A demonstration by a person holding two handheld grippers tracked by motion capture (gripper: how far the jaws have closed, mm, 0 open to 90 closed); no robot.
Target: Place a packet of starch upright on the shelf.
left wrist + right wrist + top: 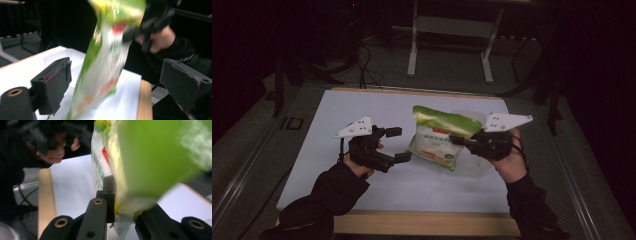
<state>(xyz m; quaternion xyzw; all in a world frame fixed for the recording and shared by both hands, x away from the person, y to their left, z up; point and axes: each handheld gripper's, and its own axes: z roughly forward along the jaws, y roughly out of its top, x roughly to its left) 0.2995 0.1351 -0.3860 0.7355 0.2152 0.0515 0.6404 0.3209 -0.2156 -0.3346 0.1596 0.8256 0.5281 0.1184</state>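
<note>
Green bag (pixel 105 57) motion-blurred, top cut off by frame edge; print unreadable. Clear tray (pixel 472 120) mostly hidden behind bag.

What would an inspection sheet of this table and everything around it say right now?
Surface: white board with a wooden front edge.
Job's things: green snack bag, lifted at one edge; clear plastic tray behind it.
Clutter: nothing seen.
Grippers: left gripper open, bag between its jaws in its own view, untouched; right gripper shut on the bag.
Cables: cable on the floor beyond the board.
Surroundings: dark room, grey floor, white table frame behind.
</note>
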